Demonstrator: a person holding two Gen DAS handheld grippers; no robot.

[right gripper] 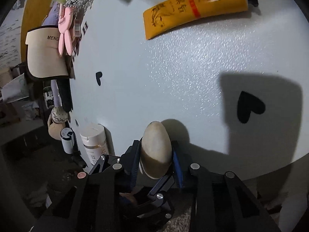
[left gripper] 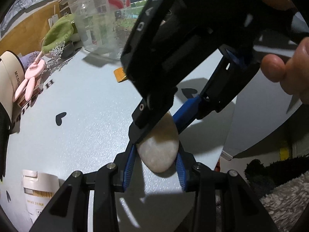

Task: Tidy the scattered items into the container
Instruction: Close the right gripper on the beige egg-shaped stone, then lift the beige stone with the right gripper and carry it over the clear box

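A smooth pale stone is held between both grippers above the white table. My left gripper has its blue pads on both sides of the stone's near end. My right gripper is shut on the same stone, and its black body crosses the left wrist view from the upper right. An orange tube with a black cap lies on the table at the far side. A clear plastic container stands at the back of the table.
A cream visor cap, a pink rabbit-shaped item and a green cloth lie at the table's left. A white toothpick jar lies near the front-left edge. The table edge runs close on the right.
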